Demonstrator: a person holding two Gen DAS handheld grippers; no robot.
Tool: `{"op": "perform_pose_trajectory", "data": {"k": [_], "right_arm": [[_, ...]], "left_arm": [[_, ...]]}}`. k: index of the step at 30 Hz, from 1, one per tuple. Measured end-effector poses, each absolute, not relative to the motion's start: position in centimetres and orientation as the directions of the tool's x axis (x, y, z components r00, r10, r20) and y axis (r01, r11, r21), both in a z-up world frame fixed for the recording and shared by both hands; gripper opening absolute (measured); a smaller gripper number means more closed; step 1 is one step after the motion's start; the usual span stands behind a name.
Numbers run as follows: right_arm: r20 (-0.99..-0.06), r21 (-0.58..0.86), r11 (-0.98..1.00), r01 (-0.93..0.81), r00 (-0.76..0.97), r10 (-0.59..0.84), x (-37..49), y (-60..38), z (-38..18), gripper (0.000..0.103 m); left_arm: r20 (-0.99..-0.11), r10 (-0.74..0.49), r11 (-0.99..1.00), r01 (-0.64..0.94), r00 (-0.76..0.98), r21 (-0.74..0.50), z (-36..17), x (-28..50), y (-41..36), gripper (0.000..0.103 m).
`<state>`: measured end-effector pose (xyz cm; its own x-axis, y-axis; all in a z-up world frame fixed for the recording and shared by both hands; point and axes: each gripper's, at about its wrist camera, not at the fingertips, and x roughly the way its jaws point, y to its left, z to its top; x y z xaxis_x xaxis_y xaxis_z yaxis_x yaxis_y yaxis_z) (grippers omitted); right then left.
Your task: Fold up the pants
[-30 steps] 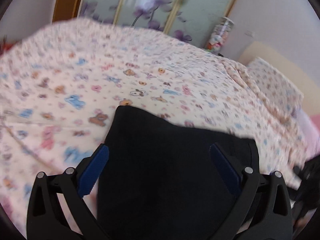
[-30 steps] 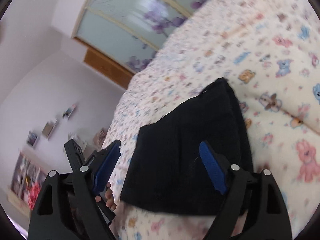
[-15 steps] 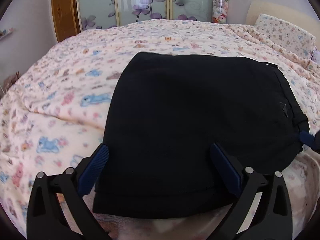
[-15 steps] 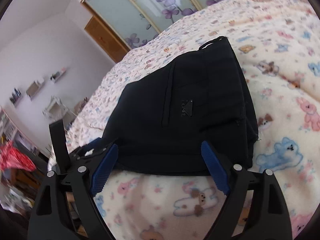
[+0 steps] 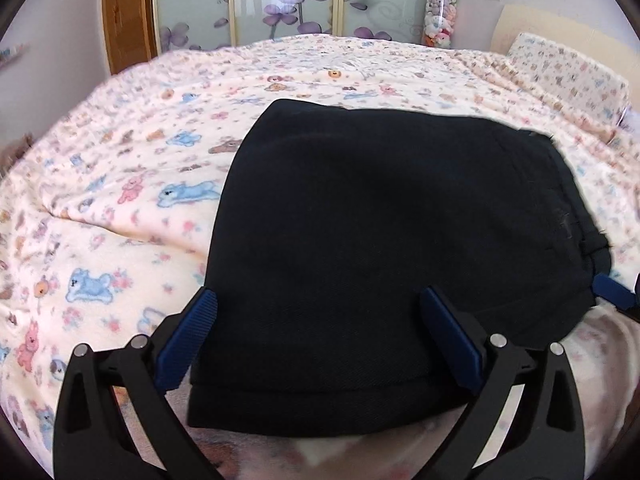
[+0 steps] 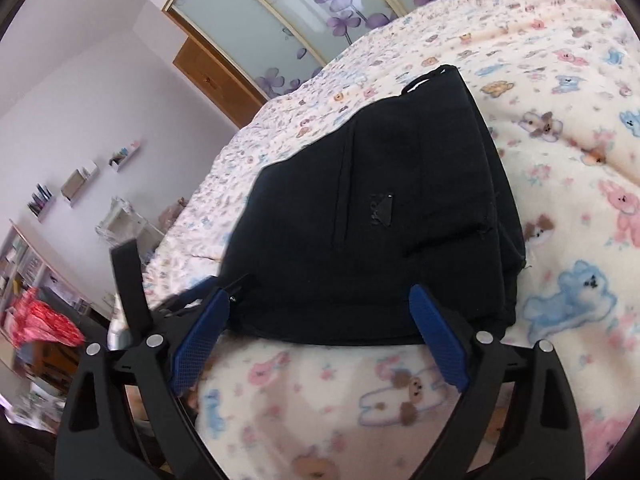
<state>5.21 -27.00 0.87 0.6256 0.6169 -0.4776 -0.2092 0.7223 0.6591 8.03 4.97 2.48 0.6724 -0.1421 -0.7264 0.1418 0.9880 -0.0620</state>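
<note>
The black pants (image 5: 384, 248) lie folded into a thick flat bundle on the bed; they also show in the right wrist view (image 6: 384, 216), with a small logo patch and pocket seam on top. My left gripper (image 5: 316, 328) is open, its blue pads spread over the bundle's near edge, holding nothing. My right gripper (image 6: 318, 328) is open at the bundle's near edge, empty. A blue pad of the right gripper (image 5: 612, 292) shows at the bundle's right side in the left wrist view. The left gripper's black frame (image 6: 128, 280) shows at the left in the right wrist view.
The bed is covered by a cream blanket with cartoon animals (image 5: 120, 208). A pillow (image 5: 568, 72) lies at the far right. Sliding wardrobe doors with purple flowers (image 5: 288, 4) stand behind the bed. Shelves and clutter (image 6: 44, 280) are left of the bed.
Both grippers have steadied low at the bundle's near edges, after swinging down a second ago. The pants lie still, and both grippers stay open.
</note>
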Motion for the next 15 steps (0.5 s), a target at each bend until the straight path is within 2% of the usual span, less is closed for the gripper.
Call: {"op": "perform_pose_trajectory", "data": {"k": [2, 4, 6, 9, 13, 15], "right_arm": [[-0.432, 0.711, 0.673, -0.207, 0.626, 0.649, 5.2, -28.5, 2.1, 0.094], [-0.387, 0.738, 0.647, -0.193, 0.664, 0.639, 5.2, -30.9, 3.5, 0.101], [-0.377, 0.759, 0.63, -0.164, 0.678, 0.631, 5.8, -32.9, 4.2, 0.102], [-0.414, 0.798, 0.595, -0.093, 0.633, 0.654, 8.1, -34.9, 3.9, 0.102], [-0.564, 0.764, 0.643, 0.051, 0.536, 0.628, 11.1, -35.4, 2.1, 0.102], [-0.58, 0.765, 0.64, 0.072, 0.508, 0.637, 12.0, -35.1, 1.3, 0.102]], "left_arm": [[-0.718, -0.218, 0.976, 0.147, 0.661, -0.161, 3.7, 8.2, 6.9, 0.101], [-0.702, -0.241, 0.969, 0.129, 0.67, -0.21, 4.9, 8.5, 8.7, 0.101], [-0.686, -0.261, 0.96, 0.107, 0.679, -0.259, 6.4, 9.6, 11.0, 0.101], [-0.712, -0.294, 0.944, 0.076, 0.638, -0.322, 7.2, 12.1, 13.5, 0.101], [-0.766, -0.397, 0.898, 0.039, 0.505, -0.439, 5.8, 15.7, 15.4, 0.101], [-0.778, -0.404, 0.888, 0.003, 0.481, -0.46, 4.8, 16.0, 15.6, 0.101]]}}
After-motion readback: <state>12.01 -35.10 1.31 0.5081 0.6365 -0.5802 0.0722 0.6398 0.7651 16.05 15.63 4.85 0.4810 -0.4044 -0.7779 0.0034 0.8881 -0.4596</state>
